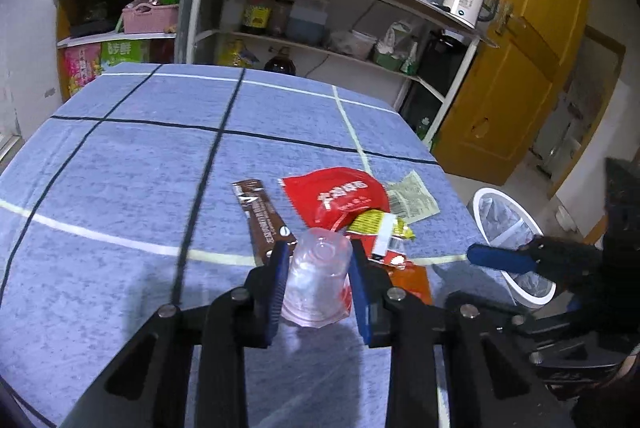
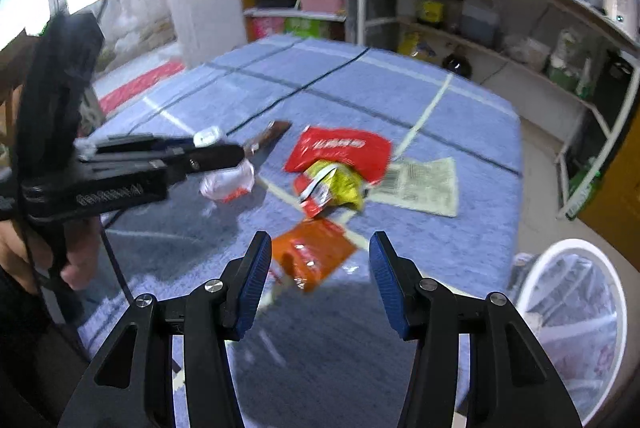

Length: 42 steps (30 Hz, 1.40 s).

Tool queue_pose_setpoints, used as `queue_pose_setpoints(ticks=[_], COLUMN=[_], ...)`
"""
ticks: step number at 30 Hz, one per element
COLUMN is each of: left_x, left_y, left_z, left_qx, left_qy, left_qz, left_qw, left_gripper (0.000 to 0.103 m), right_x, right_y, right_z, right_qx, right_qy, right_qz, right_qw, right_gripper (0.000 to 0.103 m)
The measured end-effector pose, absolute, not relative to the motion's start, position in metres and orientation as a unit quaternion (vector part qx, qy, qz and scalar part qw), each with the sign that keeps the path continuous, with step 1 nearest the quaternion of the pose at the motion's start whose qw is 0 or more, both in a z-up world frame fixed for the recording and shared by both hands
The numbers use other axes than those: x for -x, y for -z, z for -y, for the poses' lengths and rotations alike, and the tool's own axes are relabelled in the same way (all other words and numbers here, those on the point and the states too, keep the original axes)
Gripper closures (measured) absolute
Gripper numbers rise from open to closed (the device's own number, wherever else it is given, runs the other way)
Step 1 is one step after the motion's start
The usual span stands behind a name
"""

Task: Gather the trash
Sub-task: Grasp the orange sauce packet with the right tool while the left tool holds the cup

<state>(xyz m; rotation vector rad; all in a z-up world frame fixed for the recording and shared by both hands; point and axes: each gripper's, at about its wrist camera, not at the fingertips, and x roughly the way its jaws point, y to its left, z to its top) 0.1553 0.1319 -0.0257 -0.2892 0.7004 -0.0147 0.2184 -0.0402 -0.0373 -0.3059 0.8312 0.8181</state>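
My left gripper (image 1: 319,248) is shut on a clear plastic cup (image 1: 318,278), held upside down above the blue tablecloth; it also shows in the right wrist view (image 2: 228,180). My right gripper (image 2: 316,246) is open and empty, hovering over an orange wrapper (image 2: 312,254). Ahead lie a red bag (image 2: 340,150), a yellow wrapper (image 2: 338,184), a pale green packet (image 2: 420,184) and a brown stick packet (image 1: 260,218). The white trash bin (image 2: 576,320) stands on the floor at the table's right.
The table (image 1: 120,168) has a blue cloth with dark and white lines. Behind it stand open shelves (image 1: 320,28) with bottles, pans and a kettle. A yellow door (image 1: 520,68) is at the right.
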Motion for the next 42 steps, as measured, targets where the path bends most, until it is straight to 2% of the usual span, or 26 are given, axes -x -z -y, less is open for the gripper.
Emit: queue_pose_setpoints(ticks=[4, 10, 16, 21, 25, 26, 33, 42], left_x=[-0.152, -0.146, -0.141, -0.138, -0.136, -0.135, -0.13, -0.128], left_y=[0.026, 0.023, 0.019, 0.018, 0.017, 0.016, 0.014, 0.02], left_z=[-0.144, -0.15, -0.152, -0.152, -0.152, -0.152, -0.15, -0.134], left_qx=[0.152, 0.158, 0.157, 0.158, 0.159, 0.159, 0.159, 0.144], left_qy=[-0.004, -0.003, 0.0, 0.001, 0.002, 0.003, 0.017, 0.072], left_qz=[-0.342, -0.334, -0.327, -0.326, -0.325, -0.325, -0.322, -0.339], left_qw=[0.927, 0.929, 0.932, 0.932, 0.932, 0.932, 0.933, 0.927], left_gripper=[0.072, 0.072, 0.072, 0.072, 0.072, 0.072, 0.072, 0.072], right_x=[-0.238, -0.246, -0.244, -0.234, -0.232, -0.232, -0.233, -0.23], right_y=[0.052, 0.057, 0.058, 0.062, 0.065, 0.065, 0.062, 0.061], right_z=[0.038, 0.033, 0.022, 0.005, 0.002, 0.003, 0.018, 0.04], right_qx=[0.096, 0.053, 0.062, 0.1, 0.123, 0.124, 0.121, 0.098], right_qy=[-0.341, -0.326, -0.298, -0.272, -0.258, -0.258, -0.257, -0.263], right_qz=[-0.458, -0.487, -0.482, -0.467, -0.457, -0.457, -0.453, -0.452], right_qw=[0.815, 0.809, 0.822, 0.835, 0.842, 0.842, 0.845, 0.847], right_gripper=[0.051, 0.051, 0.047, 0.038, 0.038, 0.038, 0.062, 0.068])
